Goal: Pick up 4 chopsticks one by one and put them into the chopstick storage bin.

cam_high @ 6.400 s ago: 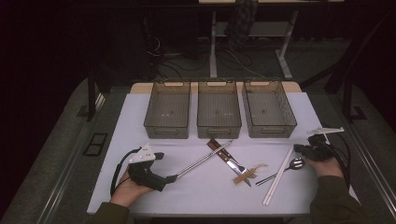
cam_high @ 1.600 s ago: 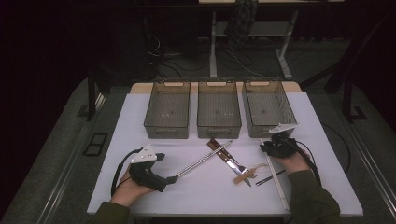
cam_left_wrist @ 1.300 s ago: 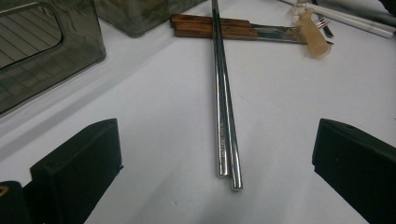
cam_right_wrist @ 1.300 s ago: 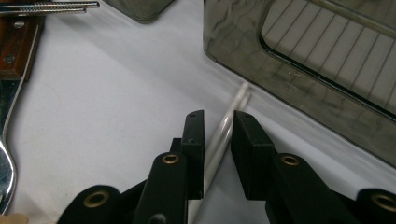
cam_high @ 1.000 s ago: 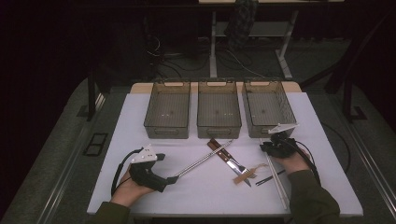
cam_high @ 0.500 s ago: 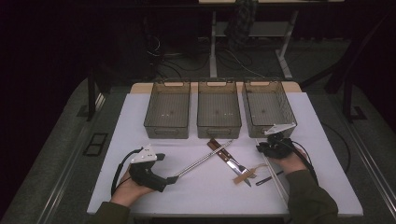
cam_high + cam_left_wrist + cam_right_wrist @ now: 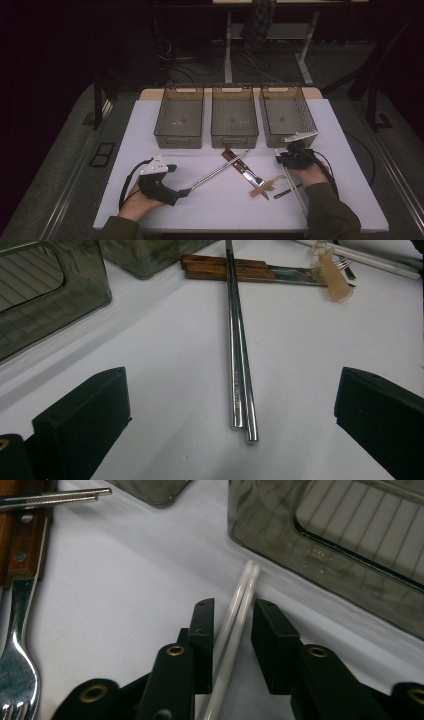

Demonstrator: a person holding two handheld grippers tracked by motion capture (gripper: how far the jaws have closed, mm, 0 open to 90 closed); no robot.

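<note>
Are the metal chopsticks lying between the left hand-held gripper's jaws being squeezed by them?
No, in the left gripper view the metal chopsticks lie on the table with both black jaws standing wide apart, clear of them.

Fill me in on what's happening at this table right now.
A person works with a hand-held gripper in each hand. The right hand-held gripper straddles a pair of white chopsticks lying beside the rightmost bin; a gap shows at the pads, so they don't look clamped. The left hand-held gripper rests open on the table, its jaws either side of the metal chopsticks. Knives and a fork lie between them. All three bins look empty.
</note>
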